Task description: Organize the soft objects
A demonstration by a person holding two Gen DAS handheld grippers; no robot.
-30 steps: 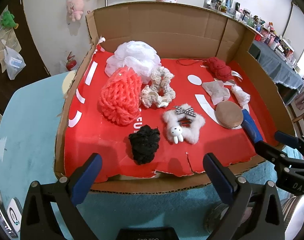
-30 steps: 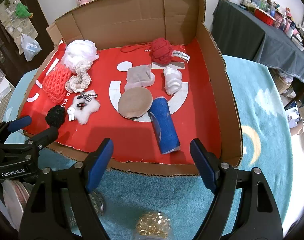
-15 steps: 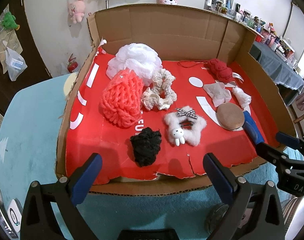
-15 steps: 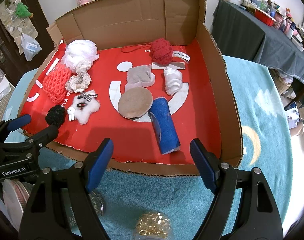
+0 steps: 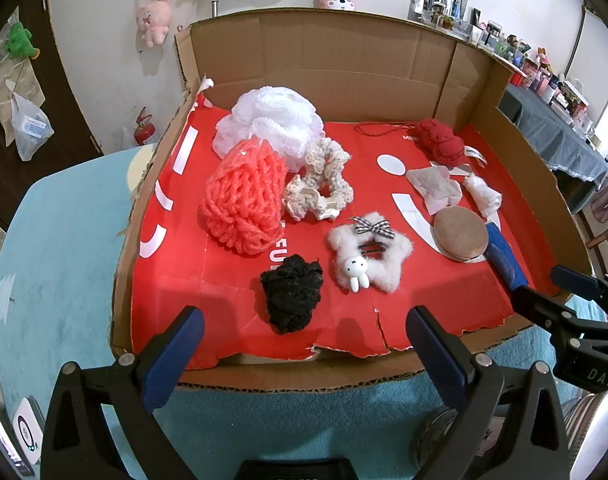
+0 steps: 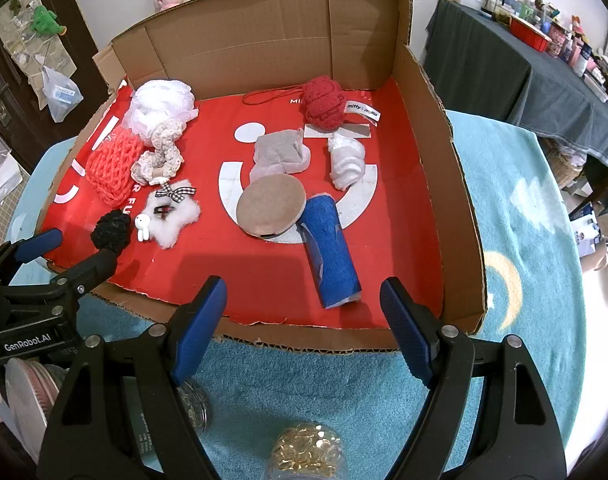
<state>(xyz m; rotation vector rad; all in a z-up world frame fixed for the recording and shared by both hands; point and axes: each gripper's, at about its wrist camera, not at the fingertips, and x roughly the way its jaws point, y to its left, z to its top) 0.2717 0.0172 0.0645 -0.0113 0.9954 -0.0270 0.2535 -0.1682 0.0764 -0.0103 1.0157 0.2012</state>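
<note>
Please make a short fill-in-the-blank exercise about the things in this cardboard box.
1. The black scrunchie lies nearest the ____ tool.
2. The blue roll touches the tan round ____.
3. The fluffy star carries a small white ____.
4. Both tools are ____.

Missing words: left; pad; rabbit; open

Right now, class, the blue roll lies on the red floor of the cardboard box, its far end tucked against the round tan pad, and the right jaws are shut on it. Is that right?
Not quite. The blue roll does lie in the cardboard box against the round tan pad, but the right gripper stands open and empty, short of the box, as the right wrist view shows.
</note>
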